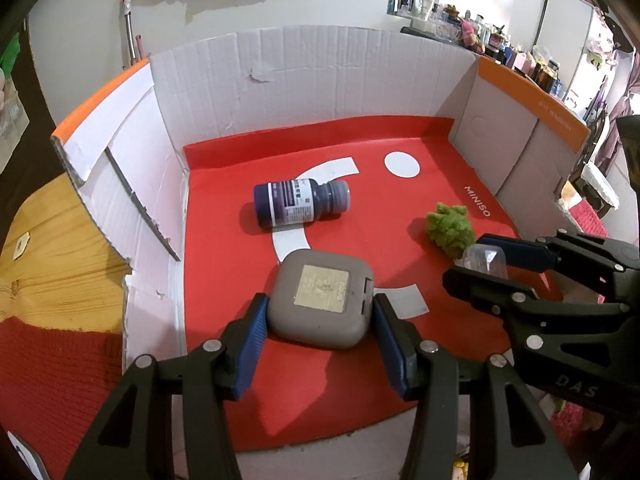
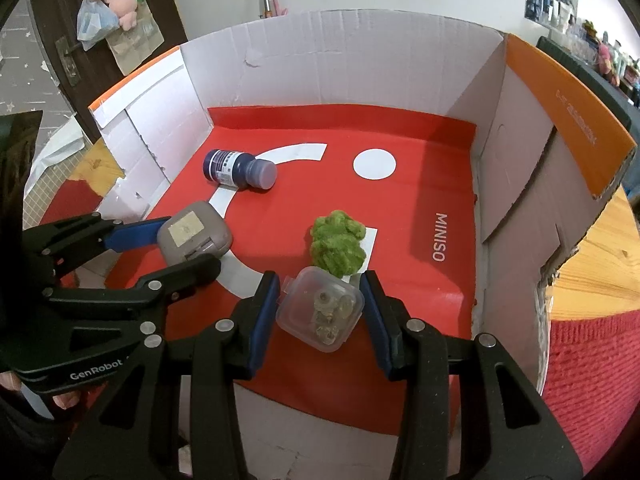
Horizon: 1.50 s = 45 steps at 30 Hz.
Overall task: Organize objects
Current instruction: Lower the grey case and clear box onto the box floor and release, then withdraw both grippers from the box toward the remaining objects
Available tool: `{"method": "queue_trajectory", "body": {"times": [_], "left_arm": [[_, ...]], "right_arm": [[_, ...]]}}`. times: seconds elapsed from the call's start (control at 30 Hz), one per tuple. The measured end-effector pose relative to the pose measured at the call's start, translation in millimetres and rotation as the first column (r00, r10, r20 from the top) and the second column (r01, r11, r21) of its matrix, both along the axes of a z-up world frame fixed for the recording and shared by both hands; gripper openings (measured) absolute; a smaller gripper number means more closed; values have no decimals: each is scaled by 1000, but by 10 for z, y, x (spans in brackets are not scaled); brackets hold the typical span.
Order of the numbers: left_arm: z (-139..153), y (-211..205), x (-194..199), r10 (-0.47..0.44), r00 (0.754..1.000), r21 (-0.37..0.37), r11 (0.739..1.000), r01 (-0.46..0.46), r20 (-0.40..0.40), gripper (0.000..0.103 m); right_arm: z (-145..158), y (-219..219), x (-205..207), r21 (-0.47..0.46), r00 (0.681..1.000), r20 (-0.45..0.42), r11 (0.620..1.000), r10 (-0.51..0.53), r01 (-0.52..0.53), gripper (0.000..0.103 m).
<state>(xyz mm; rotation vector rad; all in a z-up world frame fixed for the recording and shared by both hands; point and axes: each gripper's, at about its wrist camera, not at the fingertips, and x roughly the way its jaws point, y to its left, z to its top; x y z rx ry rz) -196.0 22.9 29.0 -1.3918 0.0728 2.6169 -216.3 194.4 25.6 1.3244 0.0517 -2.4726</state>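
Both grippers reach down into the open cardboard box [image 2: 340,40], whose floor is lined with a red sheet [image 2: 420,200] printed with white shapes.

The left gripper [image 1: 320,316] has the grey rounded case [image 1: 320,304] between its blue pads [image 1: 252,344]. The pads sit right against the case's two sides, so it reads as gripped, with the case resting low on the red sheet. From the right wrist view the same case [image 2: 194,236] is seen caught between that gripper's fingers [image 2: 136,234].

The right gripper [image 2: 320,308] is closed around the small clear plastic box [image 2: 322,308], which has some small metal bits inside. Its pads press on the box's left and right sides. In the left wrist view only a corner of that clear box [image 1: 484,258] shows between the right gripper's fingers.

Just ahead of the right gripper, touching or nearly touching the clear box, lies a green fuzzy lump [image 2: 338,242]. Farther ahead and to the left of the right gripper, and straight ahead of the left one, a dark blue bottle [image 1: 300,202] lies on its side, its cap toward the right, well apart from both grippers.

Outside the box, a wooden tabletop [image 1: 60,232] and a red knitted cloth [image 2: 592,360] show at the edges.
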Motion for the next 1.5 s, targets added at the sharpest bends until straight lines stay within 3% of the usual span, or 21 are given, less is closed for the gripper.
{"method": "queue_trajectory", "body": {"times": [0.6, 0.67, 1.03, 1.5], "left_arm": [[98, 35, 120, -4, 999, -14, 1000, 4, -44, 64], [120, 33, 152, -2, 998, -23, 1000, 1, -56, 68], [193, -38, 298, 16, 996, -11, 1000, -17, -86, 71], [344, -125, 535, 38, 990, 12, 999, -37, -136, 81]], "right_arm": [[11, 32, 67, -12, 1000, -15, 1000, 6, -6, 46], [28, 36, 80, -14, 1000, -18, 1000, 6, -7, 46], [144, 47, 211, -15, 999, -45, 1000, -1, 1, 52], [326, 69, 500, -32, 995, -98, 999, -22, 19, 69]]}}
